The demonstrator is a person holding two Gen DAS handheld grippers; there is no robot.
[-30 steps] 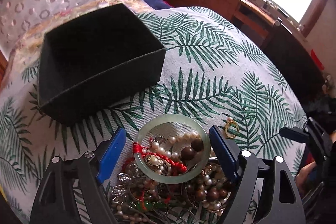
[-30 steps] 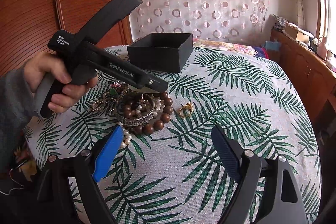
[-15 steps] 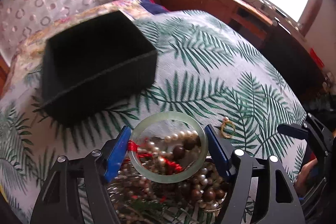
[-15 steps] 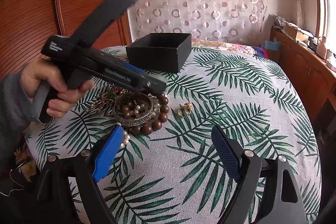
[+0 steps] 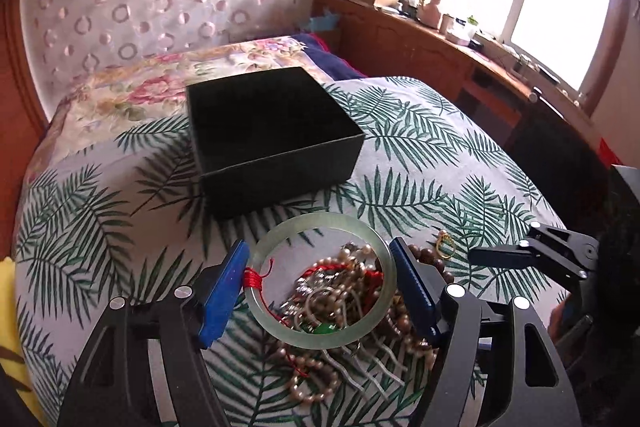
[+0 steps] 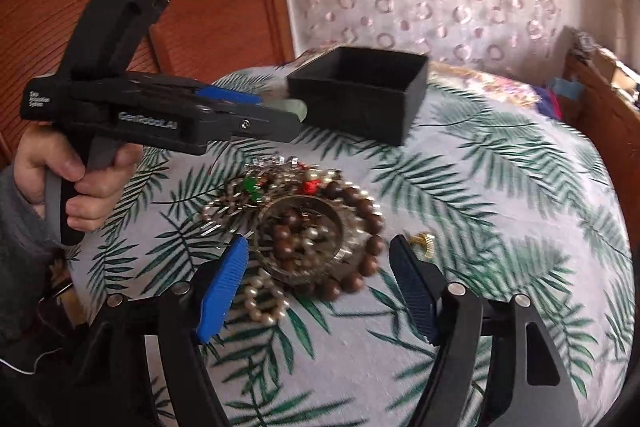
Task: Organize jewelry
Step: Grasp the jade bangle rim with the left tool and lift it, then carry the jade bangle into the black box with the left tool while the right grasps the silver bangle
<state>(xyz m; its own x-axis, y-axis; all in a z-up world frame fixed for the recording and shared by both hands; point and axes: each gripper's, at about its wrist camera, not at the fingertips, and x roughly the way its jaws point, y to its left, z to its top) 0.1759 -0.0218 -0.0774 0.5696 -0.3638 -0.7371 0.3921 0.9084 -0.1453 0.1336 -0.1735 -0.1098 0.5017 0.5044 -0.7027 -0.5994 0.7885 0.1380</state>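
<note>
The left gripper [image 5: 320,287] clamps the pale green bangle [image 5: 324,281] across its width, low in the frame, raised over the jewelry pile [image 6: 304,227], below the black box [image 5: 272,135]. Rigid, smooth, breakable, it may slip. The right gripper [image 6: 320,287] hangs spread, empty.

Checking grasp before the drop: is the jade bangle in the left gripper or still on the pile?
In the gripper. The jade bangle sits clamped between the left gripper fingers, lifted above the jewelry pile.
</note>
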